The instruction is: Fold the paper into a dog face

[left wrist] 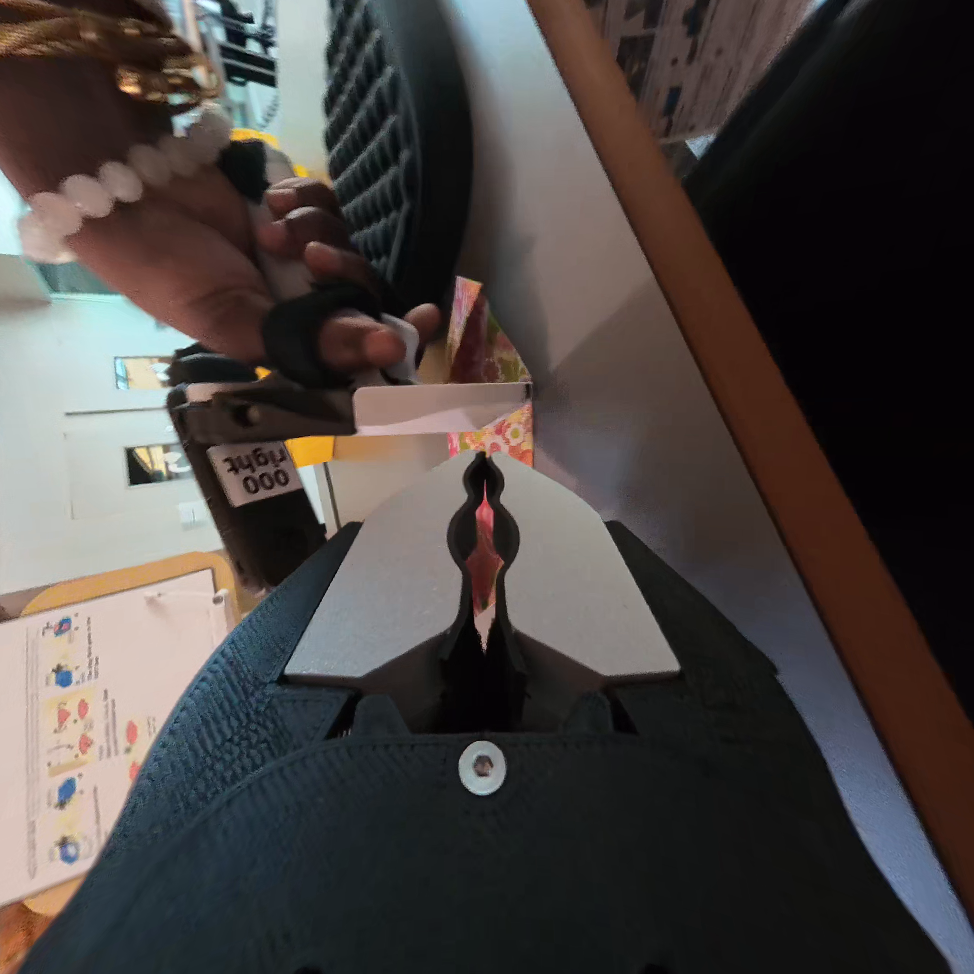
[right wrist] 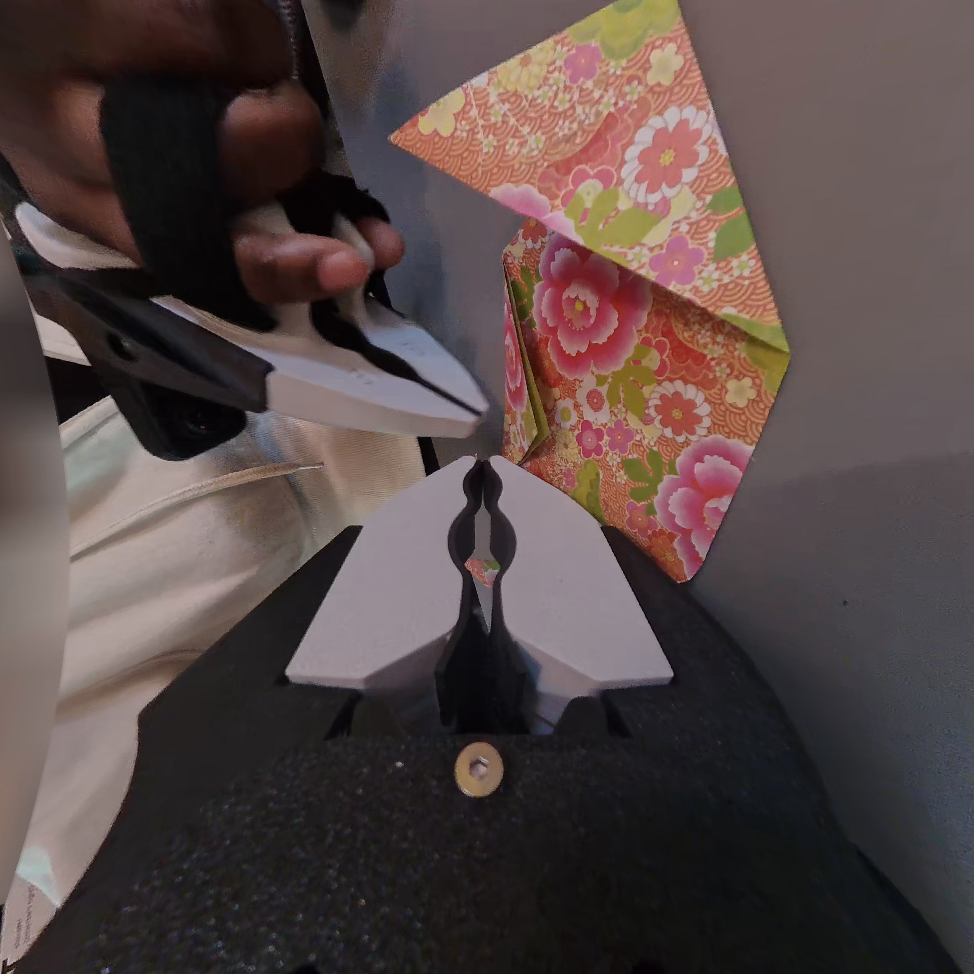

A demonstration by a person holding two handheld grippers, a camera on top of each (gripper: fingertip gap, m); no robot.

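Both grippers, the left gripper and right gripper, have fingers pressed together, empty, tips just beside the floral paper, apparently to flatten its folded flaps.

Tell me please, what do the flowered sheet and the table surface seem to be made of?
The flowered sheet looks like thin, matte printed origami paper: it holds sharp creases and flat folded flaps. The table surface looks like smooth grey laminate or painted board with a soft sheen; its tan edge band suggests wood or a wood-look strip, but I cannot tell which.
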